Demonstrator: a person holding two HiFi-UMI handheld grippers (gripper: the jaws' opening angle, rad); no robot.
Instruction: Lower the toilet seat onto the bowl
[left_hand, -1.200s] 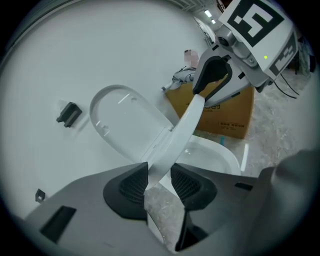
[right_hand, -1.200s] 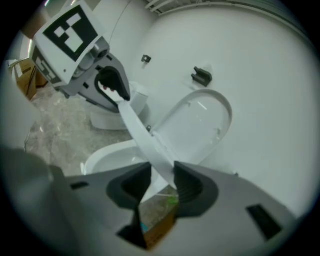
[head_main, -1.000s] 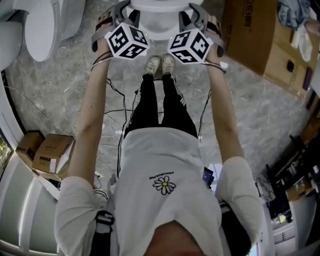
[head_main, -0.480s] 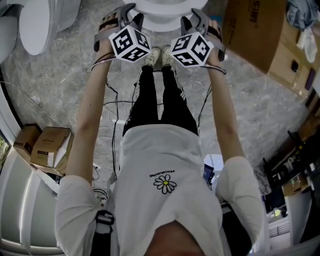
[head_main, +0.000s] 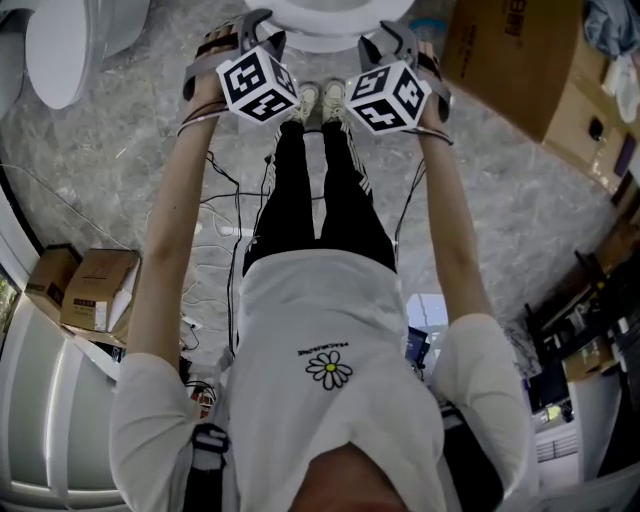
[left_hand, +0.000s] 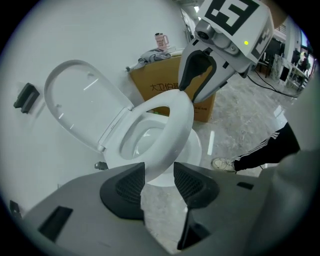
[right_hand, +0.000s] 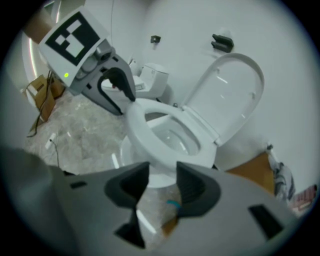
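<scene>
Seat (left_hand: 175, 125): white glossy ring, tilted partway down over bowl (left_hand: 199, 147), not yet resting on it. Your left tongs (left_hand: 159, 182) and right tongs (right_hand: 163, 182) have just been opening. Both stand apart, seat rim between them. Lid (left_hand: 75, 95) upright.

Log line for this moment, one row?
seat: partway down over bowl | lid: up | left gripper, right gripper: jaws just been opening, seat between them

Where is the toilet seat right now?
In the left gripper view, the toilet seat is mid-frame over the bowl, right of the raised lid and in front of the cardboard box.
</scene>
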